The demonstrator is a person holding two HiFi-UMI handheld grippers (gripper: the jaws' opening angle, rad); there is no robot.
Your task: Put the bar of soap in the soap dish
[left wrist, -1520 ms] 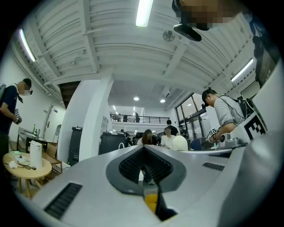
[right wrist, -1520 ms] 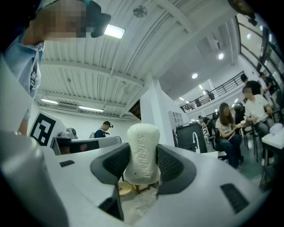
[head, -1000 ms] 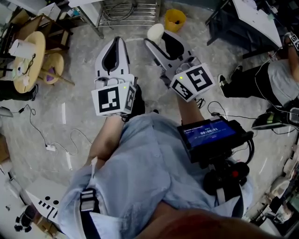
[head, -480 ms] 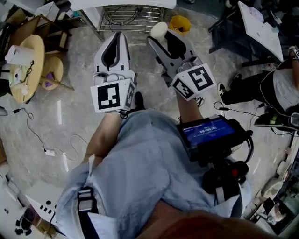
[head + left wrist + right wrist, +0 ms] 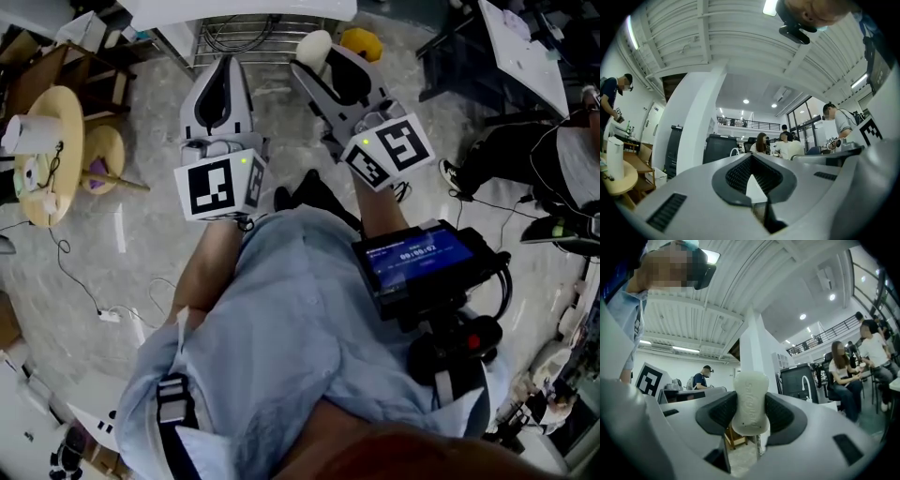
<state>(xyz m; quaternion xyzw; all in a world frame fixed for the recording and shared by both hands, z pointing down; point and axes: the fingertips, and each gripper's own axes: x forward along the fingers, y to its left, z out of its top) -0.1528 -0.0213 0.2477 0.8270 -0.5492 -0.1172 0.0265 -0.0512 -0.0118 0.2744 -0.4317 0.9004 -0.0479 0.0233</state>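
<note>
**Soap gripped in your right tongs**

Your right tongs (image 5: 319, 58) are clamped on the pale bar of soap (image 5: 750, 399); it stands upright between the pads, its top poking past the tips; your left tongs (image 5: 751, 161) are closed on nothing; you hold both side by side above the floor (image 5: 141, 234).

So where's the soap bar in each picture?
Head view: bar of soap at top centre, pinched at the right gripper's tip.
Left gripper view: not in it.
Right gripper view: centre, upright between the jaws.
Shared landmark: right gripper's marker cube, also at left gripper view's right edge.
</note>
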